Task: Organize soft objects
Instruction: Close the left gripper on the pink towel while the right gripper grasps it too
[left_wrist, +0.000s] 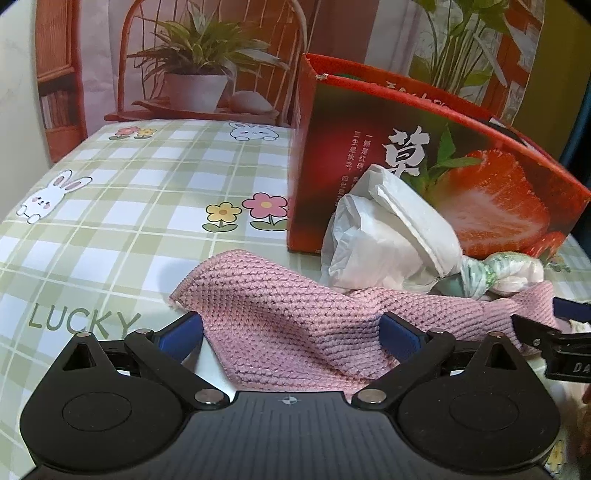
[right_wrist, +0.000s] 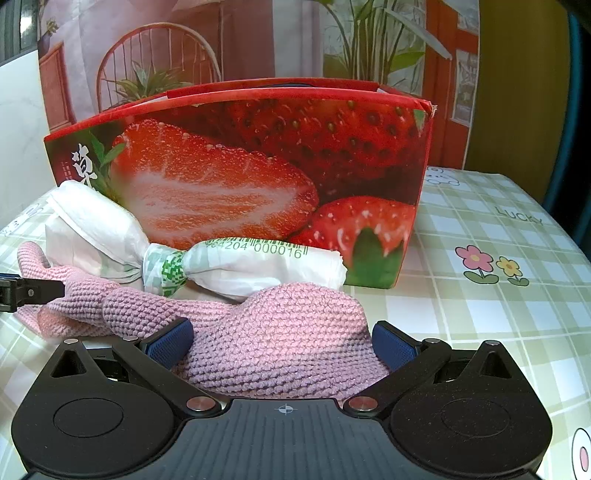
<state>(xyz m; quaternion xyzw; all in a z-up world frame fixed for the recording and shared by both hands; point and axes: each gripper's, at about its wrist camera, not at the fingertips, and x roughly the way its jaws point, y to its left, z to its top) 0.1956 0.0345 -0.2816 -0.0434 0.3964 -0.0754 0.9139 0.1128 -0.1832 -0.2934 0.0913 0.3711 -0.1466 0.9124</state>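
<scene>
Soft objects are all lying outside the strawberry box (right_wrist: 258, 155) at this point, so you are looking at a task that seems barely begun. You are working over the pink knitted cloth (left_wrist: 295, 325), which is sprawling in rumpled folds on the checked tablecloth (left_wrist: 110, 229) in front of the box, with the white knotted plastic bag (right_wrist: 236, 266) sitting between cloth and box, touching both. Your left gripper (left_wrist: 291, 332) is standing wide open with the cloth's near left end bunched between its blue pads, not clamped. Your right gripper (right_wrist: 280, 341) is likewise spread apart, straddling the raised hump at the cloth's other end, its pads beside the fabric rather than pinching it. Nothing is being held or lifted. What the box already contains is hidden from both views, so you cannot count anything as stowed. Judging from this, you are lining up a two-ended grasp of the cloth; closing, lifting, folding or boxing it, and then dealing with the bag, are all remaining.
</scene>
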